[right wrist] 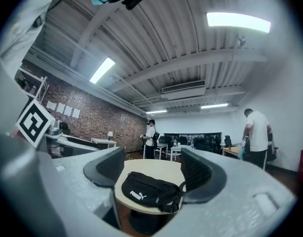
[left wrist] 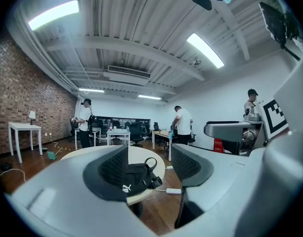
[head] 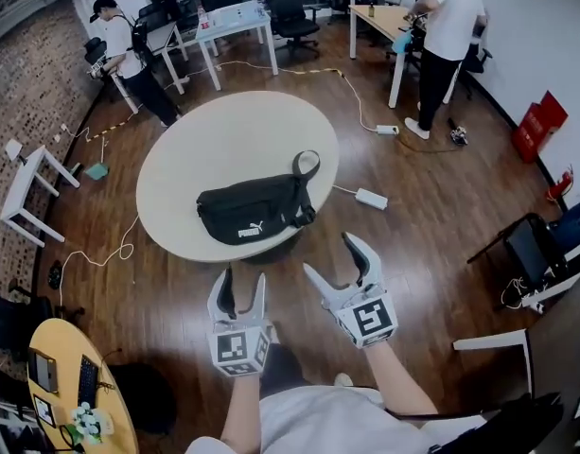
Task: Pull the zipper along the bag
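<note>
Head view: round desk (head: 223, 130) sits well ahead, black bag (head: 256, 211) lying on its near half. Both grippers are short of the desk edge and touch nothing: left gripper (head: 243, 282) jaws apart and empty, right gripper (head: 328, 255) jaws apart and empty. Both gripper views show the bag far off between the jaws, no contact. Step in hand, my read: approach, zipper work not started. To do it well, bring both in together. One pins the bag body near the zipper's end so it can't slide on the smooth top. The other nips the zipper pull only, no fabric, then draws in line with the track. Bag is a soft waist pack, slumped, long axis slanting across the desk; strap loop (head: 308, 164) curled at its far right end; white logo (head: 249, 232) facing me; zipper pull too small to make out from here
</note>
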